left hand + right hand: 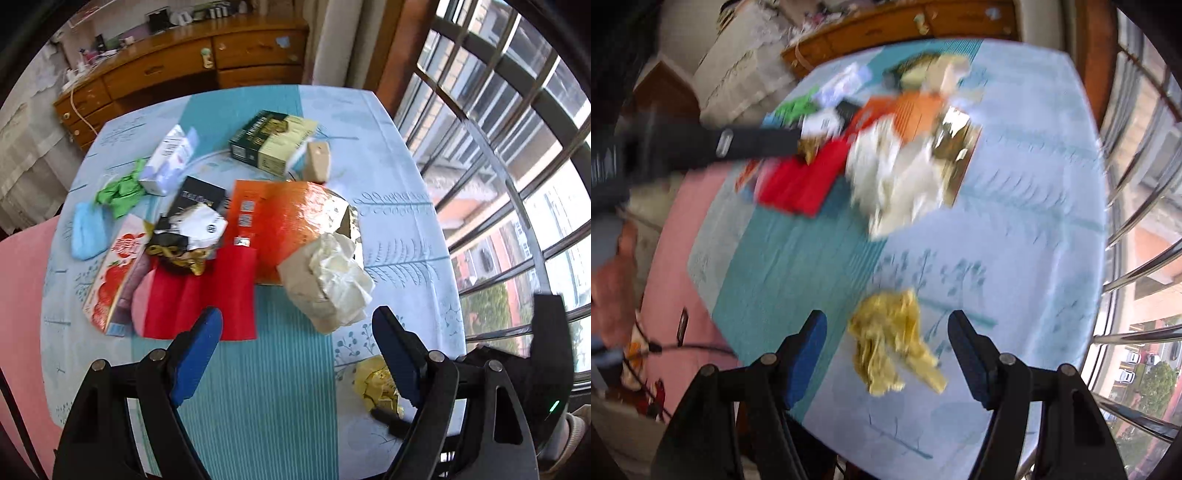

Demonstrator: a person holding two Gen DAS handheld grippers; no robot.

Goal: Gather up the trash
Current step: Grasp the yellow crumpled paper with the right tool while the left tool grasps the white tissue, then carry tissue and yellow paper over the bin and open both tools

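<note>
Collecting trash, approach step. The right gripper (886, 354) hangs over a yellow wrapper (892, 341) lying alone near the front edge of the bench (1015, 229); its jaws stand apart on either side of the wrapper, pads not touching it. The left gripper (295, 354) hovers with jaws apart and empty over the teal stripe, short of the main pile: red paper (207, 291), orange bag (291, 221), white wad (328, 273), cartons. The next move probably calls for lowering the right jaws and clamping them on the wrapper. The left view shows the pile sharply, the wrapper only partly, behind a jaw. The right view, blurred, shows the whole wrapper between the jaws.
</note>
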